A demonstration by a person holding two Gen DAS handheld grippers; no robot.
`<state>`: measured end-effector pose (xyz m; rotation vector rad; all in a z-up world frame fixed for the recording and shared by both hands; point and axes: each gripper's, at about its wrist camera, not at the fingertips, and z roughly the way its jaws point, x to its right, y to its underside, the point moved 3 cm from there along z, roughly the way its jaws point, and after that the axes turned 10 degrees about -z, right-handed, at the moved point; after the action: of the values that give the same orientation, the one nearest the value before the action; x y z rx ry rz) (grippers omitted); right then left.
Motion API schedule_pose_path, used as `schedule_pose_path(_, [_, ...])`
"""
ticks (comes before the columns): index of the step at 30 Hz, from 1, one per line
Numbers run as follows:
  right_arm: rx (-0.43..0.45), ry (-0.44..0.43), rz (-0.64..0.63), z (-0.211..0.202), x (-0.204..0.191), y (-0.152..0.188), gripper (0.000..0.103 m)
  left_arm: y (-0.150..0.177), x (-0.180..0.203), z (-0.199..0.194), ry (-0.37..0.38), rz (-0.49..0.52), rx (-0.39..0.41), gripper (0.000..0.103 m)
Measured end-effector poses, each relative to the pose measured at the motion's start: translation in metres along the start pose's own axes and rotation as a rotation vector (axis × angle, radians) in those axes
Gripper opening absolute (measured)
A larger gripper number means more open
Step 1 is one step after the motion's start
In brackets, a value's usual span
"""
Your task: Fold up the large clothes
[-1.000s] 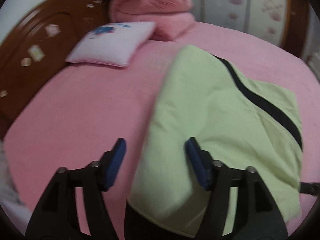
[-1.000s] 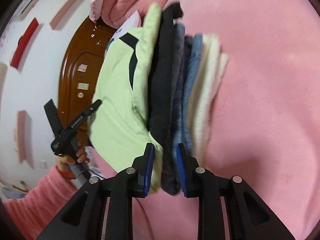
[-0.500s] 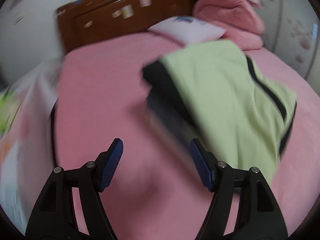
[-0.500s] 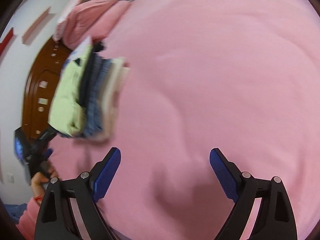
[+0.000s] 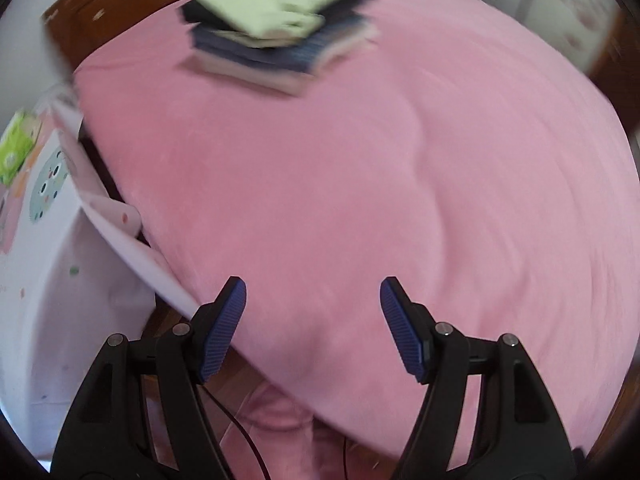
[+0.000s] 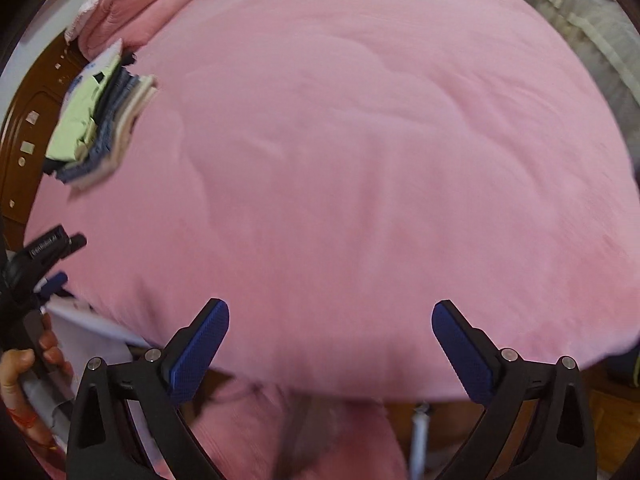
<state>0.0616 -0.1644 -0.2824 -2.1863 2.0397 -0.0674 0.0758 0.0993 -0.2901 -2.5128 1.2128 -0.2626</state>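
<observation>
Overhead, both empty grippers [image 5: 312, 326] [image 6: 330, 346] above bed [image 6: 360, 160].

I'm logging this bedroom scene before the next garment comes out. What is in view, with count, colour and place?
bed cover: one, pink, spread over the whole bed
folded clothes stack: one, light green on top, dark blue and cream below, far end near headboard
headboard: one, dark brown wood, behind the stack
folded bedding: one pile, pink, far corner
white sheet: one, cartoon print, beside the bed
left gripper: black, blue pads, open, empty
right gripper: black, blue pads, open wide, empty
hand: one, holding the left gripper
</observation>
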Motion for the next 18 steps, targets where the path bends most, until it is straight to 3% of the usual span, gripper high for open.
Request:
schedule_pose_path(5, [-0.001,0.039,0.039,-0.04,0.048,0.055,0.102,0.057,0.054,-0.044,0.107,0.148,-0.075,0.067])
schedule_pose_path(7, [0.0,0.026,0.072,-0.057,0.065,0.072,0.102,0.077,0.071,-0.063,0.09,0.247,-0.046,0.067])
schedule_pose_path(10, [-0.004,-0.007,0.122,-0.081,0.088,0.099,0.102,0.095,0.091,-0.091,0.134,0.365,-0.039,0.067])
schedule_pose_path(13, [-0.019,-0.026,0.132,-0.1,0.09,0.112,0.102,0.106,0.099,-0.121,0.192,0.442,-0.083,0.067])
schedule_pose_path(18, [0.006,-0.082,0.09,-0.136,0.07,0.11,0.102,0.116,0.099,-0.162,0.2,0.526,-0.056,0.067])
